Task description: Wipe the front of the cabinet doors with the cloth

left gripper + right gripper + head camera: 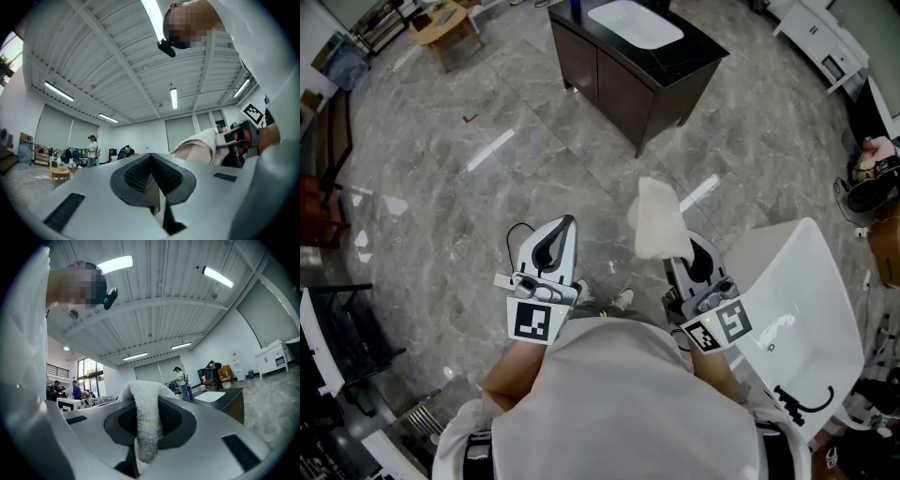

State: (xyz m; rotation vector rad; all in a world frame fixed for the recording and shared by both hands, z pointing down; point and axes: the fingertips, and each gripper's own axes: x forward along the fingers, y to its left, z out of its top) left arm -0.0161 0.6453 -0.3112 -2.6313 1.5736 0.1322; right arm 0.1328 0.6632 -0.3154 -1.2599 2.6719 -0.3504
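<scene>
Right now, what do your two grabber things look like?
The left gripper and right gripper are smooth white shells with dark grey ridged pads inside the jaws and black slots on top. Each carries a cube covered in black-and-white square markers. The person wears a light-coloured top.

Cut off and covered

The cabinet [623,80] runs off the frame's top edge (its white basin [635,22] clipped too), and the lower end of the cloth [659,220] vanishes between the jaws of the right gripper [149,420]. Far figures [92,149] in both gripper views are too small to make out.
</scene>
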